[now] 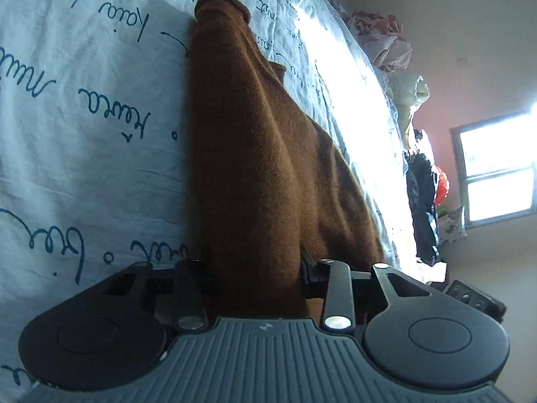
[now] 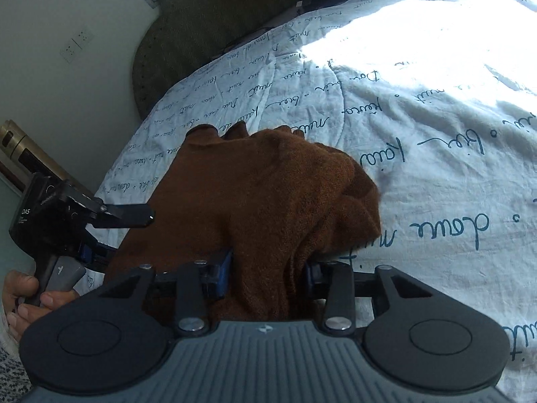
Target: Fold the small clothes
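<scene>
A brown knitted garment [image 1: 248, 154] lies on a white bedsheet [image 1: 84, 134] printed with blue handwriting. In the left wrist view it runs from the jaws up to a rolled cuff at the top. My left gripper [image 1: 255, 268] is shut on its near edge, and the cloth hides the fingertips. In the right wrist view the same garment [image 2: 261, 194] is bunched and folded over on the right. My right gripper [image 2: 268, 265] is shut on it between blue pads. The left gripper [image 2: 141, 225] shows at the garment's left edge, held by a hand [image 2: 23, 295].
Heaps of pink, pale and dark clothes [image 1: 386, 40] line the far edge of the bed, below a window [image 1: 496, 168]. In the right wrist view a dark green cushion [image 2: 201, 16] backs the bed. A wall with a socket [image 2: 77, 45] stands at the left.
</scene>
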`<state>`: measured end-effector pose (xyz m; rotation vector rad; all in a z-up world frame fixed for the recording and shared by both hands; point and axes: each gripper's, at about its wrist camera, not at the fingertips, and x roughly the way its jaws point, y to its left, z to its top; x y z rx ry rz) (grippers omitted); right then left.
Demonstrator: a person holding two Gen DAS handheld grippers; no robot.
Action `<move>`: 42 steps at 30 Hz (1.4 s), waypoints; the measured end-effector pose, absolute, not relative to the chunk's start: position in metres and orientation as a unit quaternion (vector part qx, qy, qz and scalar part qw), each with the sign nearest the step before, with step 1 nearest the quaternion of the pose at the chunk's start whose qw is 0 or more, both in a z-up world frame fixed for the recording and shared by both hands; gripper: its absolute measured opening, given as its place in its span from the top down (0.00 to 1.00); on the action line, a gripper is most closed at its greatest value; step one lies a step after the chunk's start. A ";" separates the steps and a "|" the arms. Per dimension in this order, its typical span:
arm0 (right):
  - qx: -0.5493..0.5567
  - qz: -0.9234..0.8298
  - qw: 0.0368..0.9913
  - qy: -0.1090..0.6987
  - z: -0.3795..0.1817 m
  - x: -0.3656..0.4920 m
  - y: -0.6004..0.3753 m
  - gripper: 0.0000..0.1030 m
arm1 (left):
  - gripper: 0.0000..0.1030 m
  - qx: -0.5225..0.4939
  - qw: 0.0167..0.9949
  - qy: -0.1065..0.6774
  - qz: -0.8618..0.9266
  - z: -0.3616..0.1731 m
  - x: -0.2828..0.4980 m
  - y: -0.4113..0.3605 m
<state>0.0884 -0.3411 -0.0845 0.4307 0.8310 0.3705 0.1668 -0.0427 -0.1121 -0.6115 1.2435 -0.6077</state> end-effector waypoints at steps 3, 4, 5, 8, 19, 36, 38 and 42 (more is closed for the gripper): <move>0.128 0.162 0.900 0.384 -0.067 0.076 -0.315 0.70 | 0.68 -0.178 0.788 0.528 -0.261 -0.088 0.152 -0.058; 0.096 0.155 0.908 0.377 -0.059 0.072 -0.304 0.70 | 0.70 -0.134 0.812 0.507 -0.255 -0.076 0.143 -0.067; 0.073 0.151 0.914 0.370 -0.052 0.069 -0.293 0.70 | 0.71 -0.092 0.834 0.486 -0.246 -0.066 0.133 -0.074; 0.008 0.156 0.926 0.343 -0.026 0.064 -0.256 0.70 | 0.73 0.020 0.885 0.407 -0.225 -0.037 0.102 -0.093; 0.098 0.185 0.914 0.347 -0.002 0.138 -0.218 0.71 | 0.72 0.034 0.880 0.440 -0.174 -0.008 0.180 -0.042; 0.228 0.206 0.865 0.397 -0.073 0.101 -0.282 0.20 | 0.08 -0.306 0.773 0.509 -0.222 -0.087 0.138 0.092; 0.230 0.207 0.860 0.406 -0.082 0.102 -0.277 0.20 | 0.23 -0.324 0.770 0.506 -0.215 -0.089 0.139 0.095; 0.232 0.235 0.859 0.391 -0.091 0.102 -0.266 0.63 | 0.83 -0.326 0.756 0.523 -0.220 -0.098 0.141 0.092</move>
